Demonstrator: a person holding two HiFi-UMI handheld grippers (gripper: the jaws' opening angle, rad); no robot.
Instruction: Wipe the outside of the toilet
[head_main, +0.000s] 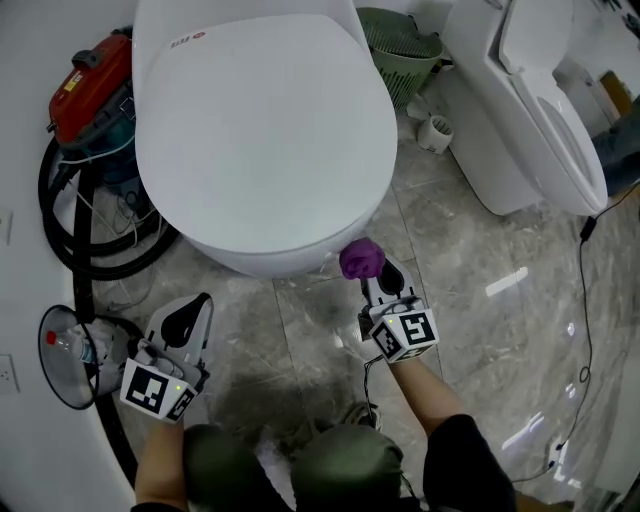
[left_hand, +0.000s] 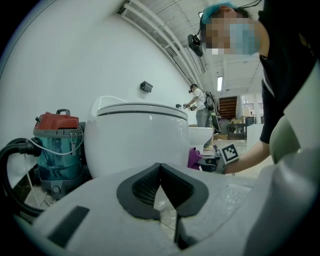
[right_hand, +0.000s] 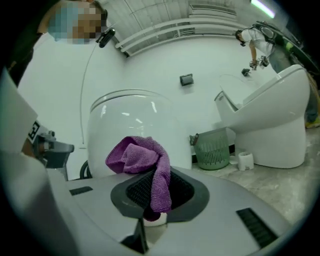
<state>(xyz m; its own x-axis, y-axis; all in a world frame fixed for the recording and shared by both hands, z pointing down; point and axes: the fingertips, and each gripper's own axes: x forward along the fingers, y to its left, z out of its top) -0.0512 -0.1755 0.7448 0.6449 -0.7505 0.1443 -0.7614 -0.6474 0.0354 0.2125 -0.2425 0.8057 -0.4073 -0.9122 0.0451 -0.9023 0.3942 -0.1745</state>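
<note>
Pinching a crumpled purple cloth (head_main: 360, 258), the right gripper (head_main: 383, 283) sits just before the front of the glossy white oval toilet (head_main: 265, 140), nearer than the closed, empty left gripper (head_main: 188, 318).

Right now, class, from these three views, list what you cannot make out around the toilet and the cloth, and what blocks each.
1. Base of the toilet: head view, hidden under its own lid; left gripper view, the left gripper covers it.
2. Whether the purple cloth touches the toilet: no view shows the gap.
3. The red vacuum: head view, partly behind the toilet.
4. The red print on the lid: head view, too small to read.
</note>
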